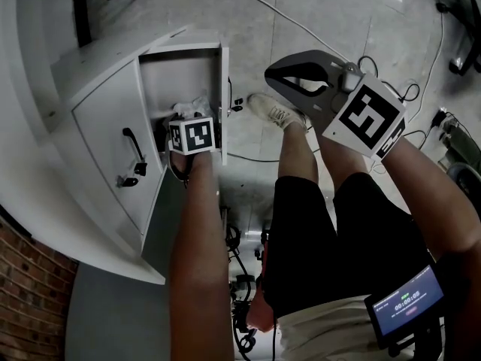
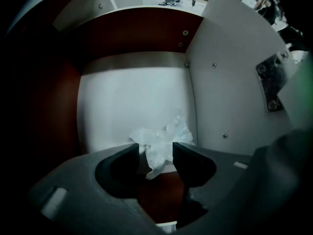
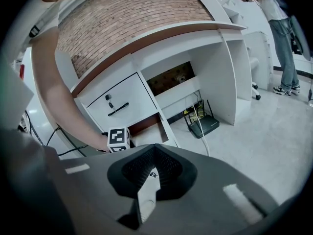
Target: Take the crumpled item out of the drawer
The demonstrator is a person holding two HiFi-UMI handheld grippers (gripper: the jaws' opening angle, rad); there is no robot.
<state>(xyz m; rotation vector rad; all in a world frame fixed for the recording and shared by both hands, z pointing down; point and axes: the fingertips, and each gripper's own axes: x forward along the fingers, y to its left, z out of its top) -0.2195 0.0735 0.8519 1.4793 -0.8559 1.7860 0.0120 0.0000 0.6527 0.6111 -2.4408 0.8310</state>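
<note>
Left gripper point(image 2: 155, 149) body fills the bottom of its own view, and its jaws stand apart. Crumpled item point(image 2: 164, 138), clear wrinkled plastic film, sits right at the tips, with one tail hanging down through the gap between them. Can't tell whether either pad is actually pressing on it. It lies on the white bottom of the drawer point(image 2: 122, 102), at the near end, close to the right side wall. Drawer's inner faces at left and back are dark red-brown.

Head view: your left forearm point(image 1: 199, 254) reaches down into the open drawer. The marker cube point(image 1: 192, 135) is at the drawer's rim, and a bit of the white film shows just past it. Closed drawer front point(image 1: 109, 138) with a black handle point(image 1: 134, 145) is just beside it. The right gripper view shows that front directly above the open drawer.

Right gripper point(image 1: 269, 72) is held up well apart from the drawer, out in front of your right leg, over the grey floor point(image 1: 338, 21). Its jaws are together at the tips and it's empty; only floor shows through the loop behind them.

Also in view:
- your white shoe point(image 1: 274, 111) and black shorts point(image 1: 316, 224)
- a small screen point(image 1: 406, 303) low by your right arm
- a black router point(image 3: 205, 126) in the knee space under the counter point(image 3: 161, 35)
- brick wall point(image 3: 132, 13) above the counter
- another person point(image 3: 279, 28) standing far off at right
</note>
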